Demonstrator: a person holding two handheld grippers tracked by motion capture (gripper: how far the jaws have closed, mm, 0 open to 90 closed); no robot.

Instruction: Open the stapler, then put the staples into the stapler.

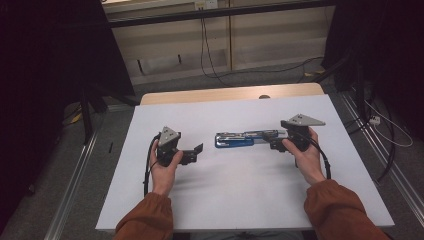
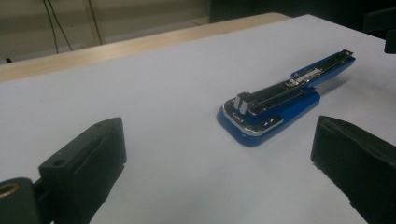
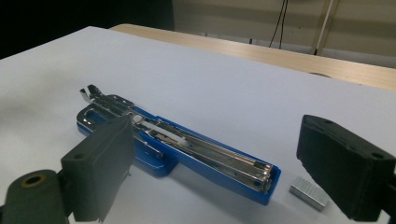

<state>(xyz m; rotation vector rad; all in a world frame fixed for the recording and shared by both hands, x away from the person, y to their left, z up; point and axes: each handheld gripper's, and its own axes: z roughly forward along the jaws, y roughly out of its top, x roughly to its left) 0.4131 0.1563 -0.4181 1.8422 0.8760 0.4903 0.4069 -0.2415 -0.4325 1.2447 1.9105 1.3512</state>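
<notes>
Stapler (image 3: 177, 149) lies swung open on white table (image 1: 240, 200), staple strip (image 3: 309, 192) just beside its far tip. Step judged: loading staples.

Right gripper (image 3: 224, 168): jaws apart, nothing clamped, stapler and strip between them.

Left gripper (image 2: 219, 154): jaws wide apart, empty, stapler ahead of fingers.

Next: right jaws close on strip; left steadies base.

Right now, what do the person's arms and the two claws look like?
Rust-orange sleeves cover both forearms. Each hand holds a black claw: the left claw and right claw each carry a grey three-cornered plate on top and trail a black cable. The jaws are blocky black pads.

Dim, soft frames with dark surroundings (near-black at the sides), faint shadows, mild blur.
</notes>
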